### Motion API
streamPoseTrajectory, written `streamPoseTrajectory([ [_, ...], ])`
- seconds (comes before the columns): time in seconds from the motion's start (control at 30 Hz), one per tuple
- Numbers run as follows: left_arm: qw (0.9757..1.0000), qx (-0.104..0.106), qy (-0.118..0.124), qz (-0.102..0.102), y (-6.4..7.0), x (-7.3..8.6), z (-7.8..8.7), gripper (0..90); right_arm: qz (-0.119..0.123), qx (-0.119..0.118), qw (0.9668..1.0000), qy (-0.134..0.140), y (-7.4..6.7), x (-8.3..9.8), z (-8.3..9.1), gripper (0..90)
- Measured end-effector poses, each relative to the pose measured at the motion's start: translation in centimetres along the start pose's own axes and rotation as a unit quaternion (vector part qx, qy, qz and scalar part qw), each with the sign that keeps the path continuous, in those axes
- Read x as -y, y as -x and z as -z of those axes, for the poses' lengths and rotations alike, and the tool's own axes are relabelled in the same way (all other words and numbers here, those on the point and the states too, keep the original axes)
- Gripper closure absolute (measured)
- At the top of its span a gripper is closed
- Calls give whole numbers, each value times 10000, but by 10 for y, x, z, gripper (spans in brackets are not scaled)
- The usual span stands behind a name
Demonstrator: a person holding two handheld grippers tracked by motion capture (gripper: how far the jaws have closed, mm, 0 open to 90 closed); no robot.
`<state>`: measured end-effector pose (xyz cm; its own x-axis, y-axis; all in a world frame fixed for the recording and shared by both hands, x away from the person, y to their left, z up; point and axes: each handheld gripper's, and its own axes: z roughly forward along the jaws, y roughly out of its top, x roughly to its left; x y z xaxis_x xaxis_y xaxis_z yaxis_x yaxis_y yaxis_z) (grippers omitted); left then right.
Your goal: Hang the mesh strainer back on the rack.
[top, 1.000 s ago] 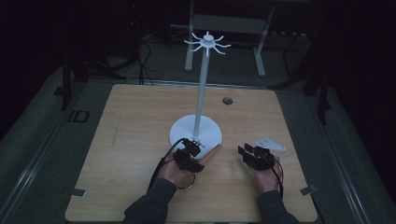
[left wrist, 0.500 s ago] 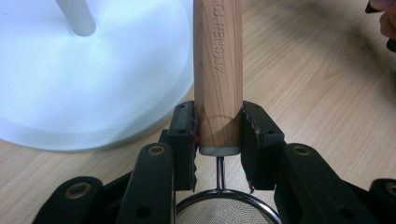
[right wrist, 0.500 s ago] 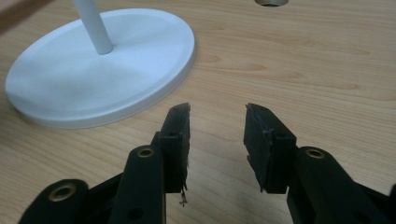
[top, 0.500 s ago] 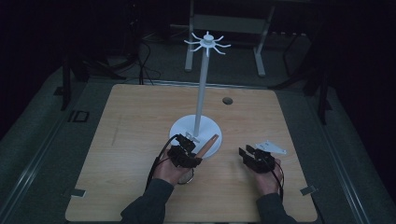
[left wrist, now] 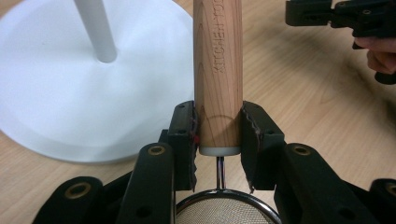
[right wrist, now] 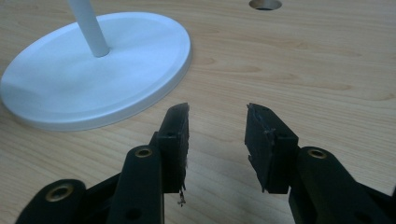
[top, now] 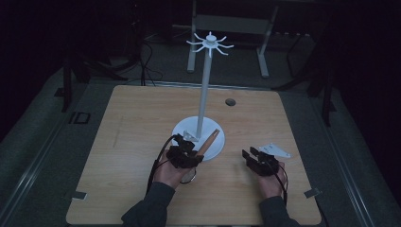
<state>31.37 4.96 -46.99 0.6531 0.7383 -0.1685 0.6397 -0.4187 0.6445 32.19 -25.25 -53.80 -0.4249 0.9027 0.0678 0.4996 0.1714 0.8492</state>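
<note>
My left gripper (left wrist: 218, 130) is shut on the wooden handle (left wrist: 218, 70) of a small mesh strainer (left wrist: 224, 212), whose bowl lies close to the camera. In the high view the left gripper (top: 189, 149) holds the handle (top: 210, 138) slanting over the front edge of the white stand's round base (top: 185, 128). The stand's thin pole (top: 204, 90) rises to a ring of hooks (top: 210, 43). To the right, my right gripper (top: 250, 155) rests low over the table. Its jaws (right wrist: 217, 116) have just been opening and stand wide, with nothing between them.
A round cable hole (top: 230, 101) sits in the wooden table (top: 132, 118) behind the stand. The base (right wrist: 93, 70) lies to the left of my right gripper. A metal frame (top: 227, 23) stands on the floor beyond the table's far edge.
My left gripper has risen a little with the strainer, so the handle now shows slanting over the base. The right gripper's jaws have spread wider; that hand has stayed put.
</note>
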Motion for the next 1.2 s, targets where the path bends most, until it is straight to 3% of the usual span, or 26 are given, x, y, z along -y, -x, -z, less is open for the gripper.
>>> streamPoseTrajectory([
  [0.17,9999,-20,100,27,-2,1,1,685,28,60,10000,70,0,0,2,596],
  [0.2,9997,-64,230,75,-2,1,4,685,26,82,9999,71,1,1,2,595],
  [0.57,9978,-204,617,160,-4,1,12,685,-21,153,9998,120,2,2,4,596],
  [1.2,9909,-456,1250,210,-7,2,26,685,-57,252,9996,142,4,4,5,598],
])
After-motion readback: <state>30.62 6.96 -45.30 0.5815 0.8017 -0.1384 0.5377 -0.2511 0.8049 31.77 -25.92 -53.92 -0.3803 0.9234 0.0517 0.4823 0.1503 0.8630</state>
